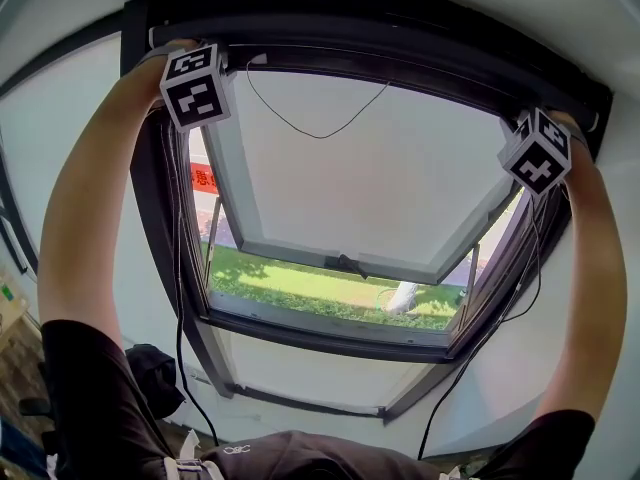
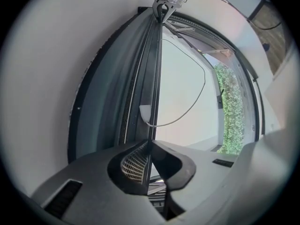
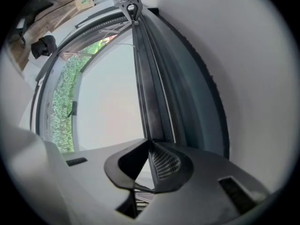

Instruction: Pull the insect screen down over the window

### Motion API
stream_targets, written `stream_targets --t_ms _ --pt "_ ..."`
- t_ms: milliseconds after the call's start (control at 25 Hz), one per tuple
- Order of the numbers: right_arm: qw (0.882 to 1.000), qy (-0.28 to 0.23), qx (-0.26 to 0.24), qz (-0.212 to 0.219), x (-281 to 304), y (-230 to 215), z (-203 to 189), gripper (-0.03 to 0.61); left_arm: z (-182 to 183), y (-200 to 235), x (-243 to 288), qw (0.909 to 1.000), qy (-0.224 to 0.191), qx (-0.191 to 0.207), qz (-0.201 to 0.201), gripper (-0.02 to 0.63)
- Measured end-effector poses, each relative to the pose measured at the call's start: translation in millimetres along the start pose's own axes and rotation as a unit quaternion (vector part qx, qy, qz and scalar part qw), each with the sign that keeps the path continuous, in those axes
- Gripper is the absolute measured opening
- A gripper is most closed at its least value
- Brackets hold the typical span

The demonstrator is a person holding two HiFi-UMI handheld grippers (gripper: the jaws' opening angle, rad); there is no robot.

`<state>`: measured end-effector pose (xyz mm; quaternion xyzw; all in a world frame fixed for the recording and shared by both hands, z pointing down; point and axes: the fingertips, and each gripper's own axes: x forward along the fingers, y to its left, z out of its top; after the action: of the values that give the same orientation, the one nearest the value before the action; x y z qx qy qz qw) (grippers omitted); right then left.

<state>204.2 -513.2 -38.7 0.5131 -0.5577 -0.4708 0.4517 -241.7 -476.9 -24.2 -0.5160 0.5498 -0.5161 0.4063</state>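
Observation:
The insect screen's dark pull bar (image 1: 380,53) sits rolled up along the top of the window frame. My left gripper (image 1: 188,53) is raised to the bar's left end and my right gripper (image 1: 545,133) to its right end. In the left gripper view the jaws (image 2: 150,144) are pinched on the bar's thin edge (image 2: 154,78), which runs away to the right gripper (image 2: 164,3). The right gripper view shows the same: jaws (image 3: 149,142) closed on the bar's edge (image 3: 143,78), with the left gripper (image 3: 129,1) at the far end.
The window sash (image 1: 350,168) is tilted open outward, with grass (image 1: 330,293) below it outside. A thin dark cord (image 1: 310,128) hangs in a loop across the pane. Cables (image 1: 180,298) trail down from both grippers along the frame's sides. White wall surrounds the frame.

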Motion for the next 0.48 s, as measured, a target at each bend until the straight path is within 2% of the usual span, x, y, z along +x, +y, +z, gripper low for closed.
stream_targets --t_ms 120,480 --pt "0.999 0.007 -0.005 0.044 0.9 19.1 -1.7 0.032 -2.1 -18.5 1.0 0.9995 0.002 0.005 -0.031 0.032" --pt "0.999 -0.007 -0.001 0.053 0.7 50.8 -5.0 0.032 -6.9 -52.1 3.4 0.9984 0.008 0.004 -0.055 0.032"
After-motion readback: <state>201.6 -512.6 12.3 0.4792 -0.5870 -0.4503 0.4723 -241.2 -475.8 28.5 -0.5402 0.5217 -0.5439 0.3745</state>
